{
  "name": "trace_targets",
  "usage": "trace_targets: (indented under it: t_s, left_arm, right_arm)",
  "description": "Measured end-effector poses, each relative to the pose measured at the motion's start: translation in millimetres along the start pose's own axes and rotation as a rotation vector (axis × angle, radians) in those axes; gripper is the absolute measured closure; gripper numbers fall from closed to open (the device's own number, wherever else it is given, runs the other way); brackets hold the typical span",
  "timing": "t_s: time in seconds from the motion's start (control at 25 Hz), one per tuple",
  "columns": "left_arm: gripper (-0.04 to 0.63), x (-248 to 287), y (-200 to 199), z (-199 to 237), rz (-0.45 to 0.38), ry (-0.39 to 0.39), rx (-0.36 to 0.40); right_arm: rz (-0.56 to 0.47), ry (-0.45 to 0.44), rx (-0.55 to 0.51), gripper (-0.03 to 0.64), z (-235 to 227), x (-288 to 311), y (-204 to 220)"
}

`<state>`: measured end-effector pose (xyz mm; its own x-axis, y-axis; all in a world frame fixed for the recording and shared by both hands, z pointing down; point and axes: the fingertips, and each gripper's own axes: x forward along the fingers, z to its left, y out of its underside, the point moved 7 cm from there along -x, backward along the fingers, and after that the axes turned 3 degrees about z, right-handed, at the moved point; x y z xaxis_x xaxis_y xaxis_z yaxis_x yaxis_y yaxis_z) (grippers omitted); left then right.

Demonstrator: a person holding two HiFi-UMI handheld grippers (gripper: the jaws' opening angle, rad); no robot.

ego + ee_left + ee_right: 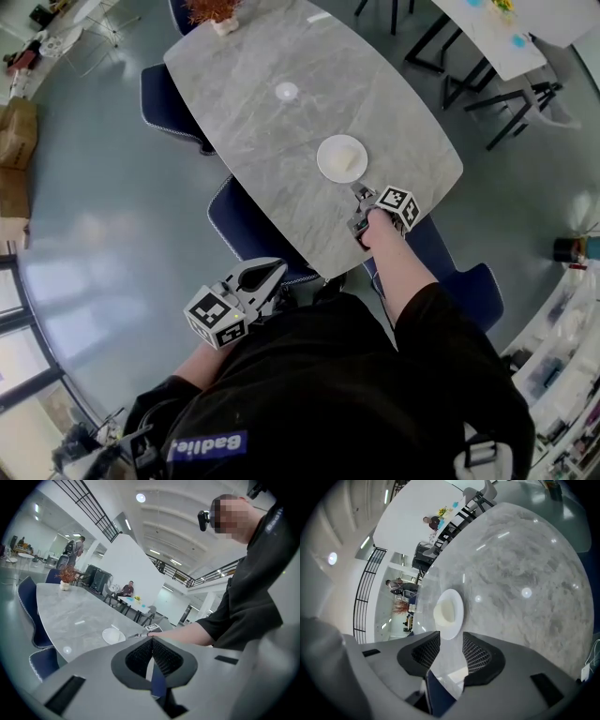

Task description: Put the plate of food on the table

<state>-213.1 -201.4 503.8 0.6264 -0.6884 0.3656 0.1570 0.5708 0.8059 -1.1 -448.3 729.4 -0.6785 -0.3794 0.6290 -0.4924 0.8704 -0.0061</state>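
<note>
So the plate [328, 148] is sitting on the grey marble bench [272, 112], right of centre in the head view, close to the bench's lower-right end. There's a pale lump of food [446, 611] on it, maybe bread, hard to say. The right gripper [361, 199] is just below the plate in the frame, fingers [480, 656] spread with nothing between them. The left gripper [277, 270] hangs off the bench at lower left, fingers [161, 654] pressed together, empty.

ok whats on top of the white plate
One pale, cream-coloured piece of food sits on the white plate. The patch of plate beneath it is covered, and which food it is cannot be told.
</note>
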Motion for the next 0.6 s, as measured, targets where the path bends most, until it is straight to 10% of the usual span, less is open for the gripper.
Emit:
trace_targets:
  t_s: [0.6]
  left_arm:
    - [0.588, -2, -5, -26, -0.006, 0.164, 0.097]
  right_arm:
    - [0.091, -0.094, -0.31, 0.487, -22, -100, 107]
